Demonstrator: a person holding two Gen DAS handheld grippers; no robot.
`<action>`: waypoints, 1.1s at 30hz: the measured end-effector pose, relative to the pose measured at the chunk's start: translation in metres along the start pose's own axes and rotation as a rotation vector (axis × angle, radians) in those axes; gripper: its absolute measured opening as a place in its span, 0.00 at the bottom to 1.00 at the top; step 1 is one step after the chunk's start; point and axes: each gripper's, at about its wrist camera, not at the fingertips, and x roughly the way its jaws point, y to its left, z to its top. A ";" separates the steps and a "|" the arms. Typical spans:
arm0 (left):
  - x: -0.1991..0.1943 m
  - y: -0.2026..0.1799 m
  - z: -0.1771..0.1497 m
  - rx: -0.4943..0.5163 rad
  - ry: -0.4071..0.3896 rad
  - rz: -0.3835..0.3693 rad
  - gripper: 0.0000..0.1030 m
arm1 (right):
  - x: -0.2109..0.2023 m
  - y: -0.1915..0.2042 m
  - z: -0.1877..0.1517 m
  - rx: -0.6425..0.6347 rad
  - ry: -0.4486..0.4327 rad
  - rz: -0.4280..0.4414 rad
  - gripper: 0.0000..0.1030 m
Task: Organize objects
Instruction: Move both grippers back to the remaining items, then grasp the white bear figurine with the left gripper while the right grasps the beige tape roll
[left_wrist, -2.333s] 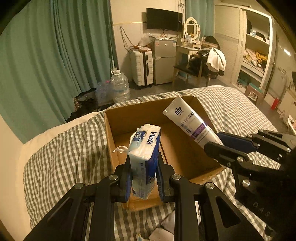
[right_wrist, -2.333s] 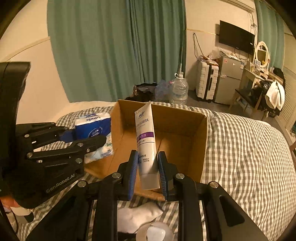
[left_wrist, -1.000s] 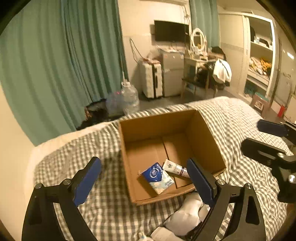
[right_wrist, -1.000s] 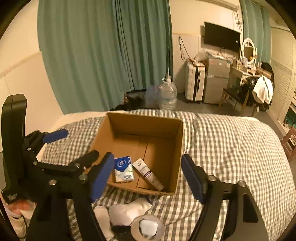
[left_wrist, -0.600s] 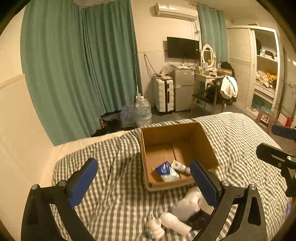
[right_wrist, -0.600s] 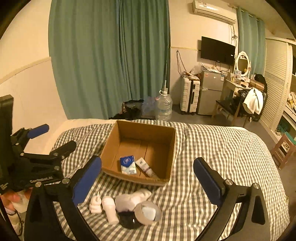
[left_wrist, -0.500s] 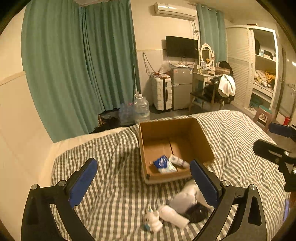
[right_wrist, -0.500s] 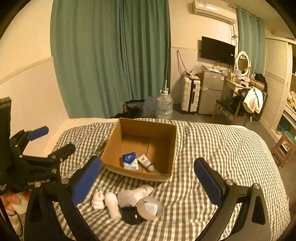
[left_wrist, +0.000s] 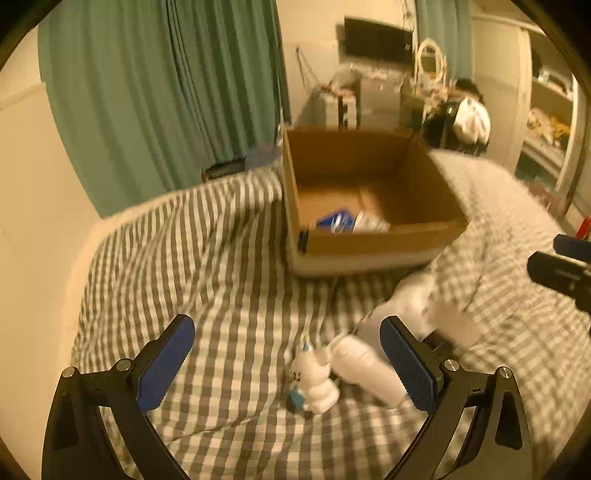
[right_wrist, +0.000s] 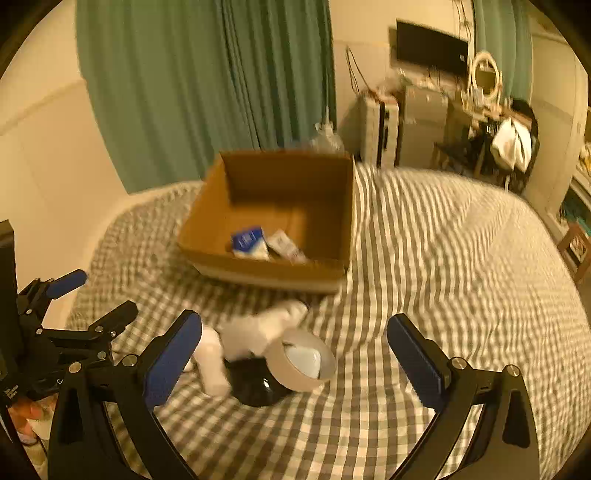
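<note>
The bed (right_wrist: 424, 236), covered in a checked sheet, is being shown soft and rumpled, and nothing on it is being held level; a cardboard box (right_wrist: 273, 275) is resting open on it, and a blue tissue pack (right_wrist: 248, 242) and a tube (right_wrist: 286, 245) are lying flat on its floor, touching each other. Just in front of the box a loose heap is lying on the sheet: a white cloth bundle (right_wrist: 266, 328), a dark object (right_wrist: 255, 386) that is too blurred to be named, a tape roll (right_wrist: 301, 360) tilted against it, a white bottle (left_wrist: 364, 369) on its side, and a small white figurine (left_wrist: 314, 384) standing upright beside the bottle.

The left gripper (left_wrist: 286, 365) is being held above the figurine and bottle with its jaws spread wide and empty; the right gripper (right_wrist: 295, 354) is being held over the tape roll with its jaws likewise spread wide and nothing between them.

Several risks are being judged from this: the figurine is likely being set up to topple if one jaw is pressed into the yielding sheet beside it; the bottle, being round, may be rolled away instead of being pinched; the tape roll may be tipped off the dark object; two touching things may be caught together; the grippers, being near each other, may be knocked together.
</note>
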 end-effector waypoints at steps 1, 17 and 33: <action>0.009 0.000 -0.004 0.000 0.015 0.008 1.00 | 0.010 -0.004 -0.003 0.012 0.022 -0.003 0.98; 0.088 -0.005 -0.053 0.028 0.236 0.027 0.99 | 0.122 -0.033 -0.047 0.116 0.278 0.008 0.98; 0.099 -0.025 -0.067 0.089 0.310 -0.127 0.47 | 0.134 -0.021 -0.058 0.133 0.328 0.073 0.83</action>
